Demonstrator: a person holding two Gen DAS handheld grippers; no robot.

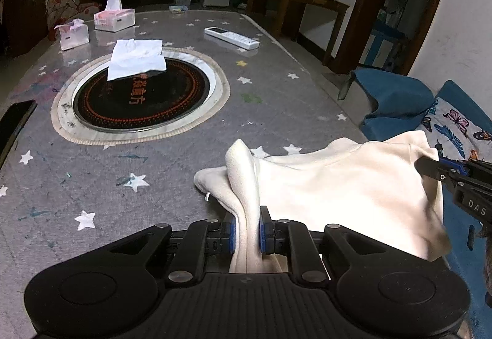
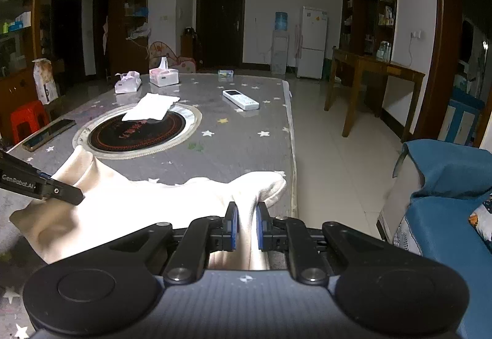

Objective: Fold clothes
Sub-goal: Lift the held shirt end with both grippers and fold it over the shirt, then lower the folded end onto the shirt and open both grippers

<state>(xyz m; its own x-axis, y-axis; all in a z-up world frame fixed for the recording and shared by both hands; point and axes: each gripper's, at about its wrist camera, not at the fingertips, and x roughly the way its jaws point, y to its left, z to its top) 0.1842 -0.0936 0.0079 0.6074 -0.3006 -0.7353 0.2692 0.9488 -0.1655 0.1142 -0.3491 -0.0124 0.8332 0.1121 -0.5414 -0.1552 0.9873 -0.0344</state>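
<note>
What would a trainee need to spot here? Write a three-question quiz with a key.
1. True or false: both grippers are shut on the cream garment.
2. What lies on the round black cooktop: A a white cloth, B the remote, C a phone?
3. Fill in: the white remote lies on the ____.

Key: 1 true: left gripper and right gripper each pinch a fold. 2 A, the white cloth. 3 table.

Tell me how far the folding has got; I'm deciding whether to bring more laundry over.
Early stage. Done: the cream garment is picked up, the left gripper and right gripper each clamped on a bunched edge. In hand: it hangs stretched between them over the near edge of the table. Left: no neat fold shows yet, so laying it flat and folding remain.
</note>
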